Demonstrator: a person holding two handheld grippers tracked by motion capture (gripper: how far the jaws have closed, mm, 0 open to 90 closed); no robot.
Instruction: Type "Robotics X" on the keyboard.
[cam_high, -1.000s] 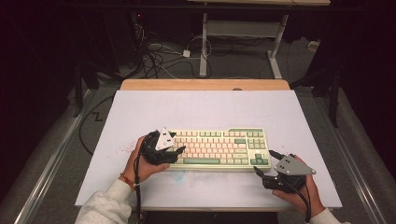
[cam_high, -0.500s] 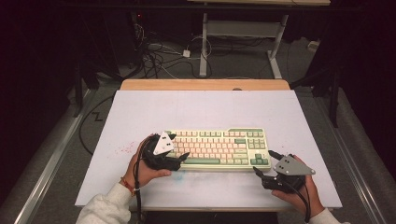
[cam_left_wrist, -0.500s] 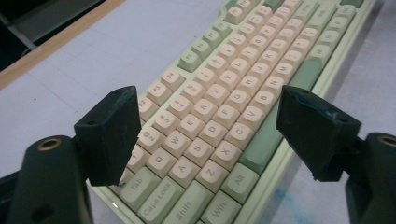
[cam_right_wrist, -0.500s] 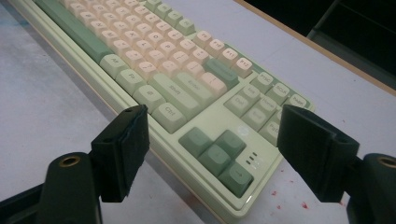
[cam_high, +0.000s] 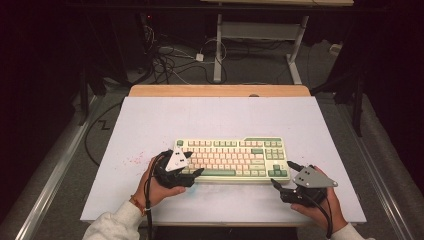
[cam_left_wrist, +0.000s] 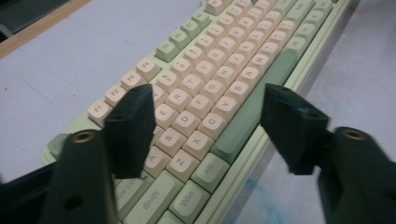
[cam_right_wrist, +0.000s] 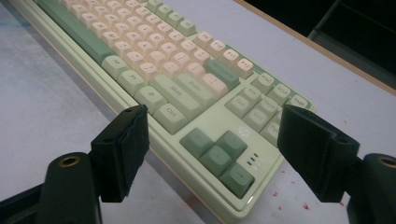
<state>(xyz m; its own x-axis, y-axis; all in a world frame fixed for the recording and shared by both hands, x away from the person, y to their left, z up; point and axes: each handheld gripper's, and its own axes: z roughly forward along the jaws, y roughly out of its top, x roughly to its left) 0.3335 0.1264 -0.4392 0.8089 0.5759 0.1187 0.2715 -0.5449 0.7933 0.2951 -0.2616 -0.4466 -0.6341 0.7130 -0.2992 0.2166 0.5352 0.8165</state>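
A pale green keyboard (cam_high: 232, 159) with cream and green keys lies on the white table top (cam_high: 150, 130). My left gripper (cam_high: 194, 164) is over its left end, pointing right. In the left gripper view, the left gripper (cam_left_wrist: 210, 95) hovers open above the letter keys (cam_left_wrist: 201, 105); its jaws have just been closing, and neither pad presses on anything. My right gripper (cam_high: 282, 173) stands open at the keyboard's right front corner. In the right gripper view, the right gripper (cam_right_wrist: 215, 116) has the arrow keys (cam_right_wrist: 217, 156) beyond its jaws, untouched.
The table's far edge is a wooden strip (cam_high: 220, 90). Small red specks (cam_high: 132, 161) dot the top left of the keyboard. Cables (cam_high: 170, 60) and desk legs (cam_high: 218, 50) are on the floor behind the table. Bare white surface stretches beyond the keyboard.
My left gripper has slid a little toward the near edge along the keyboard's left end. The right gripper has stayed put.
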